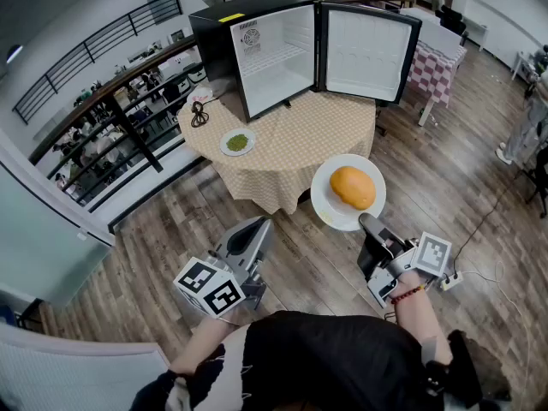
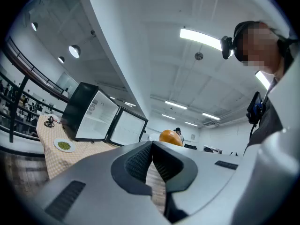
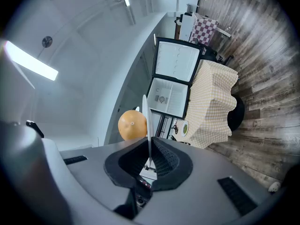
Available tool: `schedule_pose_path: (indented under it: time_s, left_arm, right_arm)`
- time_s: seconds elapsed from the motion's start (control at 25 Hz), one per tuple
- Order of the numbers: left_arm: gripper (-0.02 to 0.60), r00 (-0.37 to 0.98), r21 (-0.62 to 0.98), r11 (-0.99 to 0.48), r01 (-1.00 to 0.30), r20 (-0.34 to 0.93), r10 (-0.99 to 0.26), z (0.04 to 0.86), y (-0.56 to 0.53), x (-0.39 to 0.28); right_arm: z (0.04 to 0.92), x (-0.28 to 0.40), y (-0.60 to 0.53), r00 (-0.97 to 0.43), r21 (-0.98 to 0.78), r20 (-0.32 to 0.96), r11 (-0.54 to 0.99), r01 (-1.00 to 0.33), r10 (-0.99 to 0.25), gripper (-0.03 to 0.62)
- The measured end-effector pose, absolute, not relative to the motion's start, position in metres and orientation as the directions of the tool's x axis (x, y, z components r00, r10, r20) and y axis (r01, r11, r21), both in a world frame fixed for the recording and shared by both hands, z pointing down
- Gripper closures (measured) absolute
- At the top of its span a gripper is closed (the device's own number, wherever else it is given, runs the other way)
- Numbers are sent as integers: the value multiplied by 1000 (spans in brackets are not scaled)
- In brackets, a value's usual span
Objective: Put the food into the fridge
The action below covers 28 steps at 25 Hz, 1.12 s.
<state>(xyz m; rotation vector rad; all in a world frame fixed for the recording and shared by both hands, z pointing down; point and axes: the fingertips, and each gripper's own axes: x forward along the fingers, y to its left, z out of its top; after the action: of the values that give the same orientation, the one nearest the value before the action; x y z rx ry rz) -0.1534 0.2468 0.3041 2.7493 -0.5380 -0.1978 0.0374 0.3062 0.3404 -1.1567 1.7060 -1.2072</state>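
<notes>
My right gripper (image 1: 366, 222) is shut on the rim of a white plate (image 1: 336, 207) that carries a round orange fruit (image 1: 353, 187), held level above the floor just in front of the table. In the right gripper view the plate (image 3: 146, 121) stands edge-on between the jaws with the orange fruit (image 3: 131, 125) on its left. My left gripper (image 1: 250, 235) hangs to the left, shut with nothing in it; its jaws (image 2: 151, 165) meet in its own view. The black mini fridge (image 1: 257, 45) stands on the table with its door (image 1: 366, 54) swung wide open and white shelves bare.
The round table (image 1: 342, 127) has a checked cloth. On it lie a small plate of green food (image 1: 237, 142) and a coiled black cable (image 1: 199, 114). A railing (image 1: 103, 101) runs along the left. A second checked table (image 1: 432, 67) stands behind the fridge door.
</notes>
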Motion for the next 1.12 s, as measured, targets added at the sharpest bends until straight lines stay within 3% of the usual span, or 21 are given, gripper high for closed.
schedule_pose_path:
  time_s: [1.12]
  left_arm:
    - [571, 967, 250, -940, -232, -49, -252, 314, 210, -153]
  right_arm:
    - [362, -15, 268, -254, -980, -108, 146, -135, -961, 568]
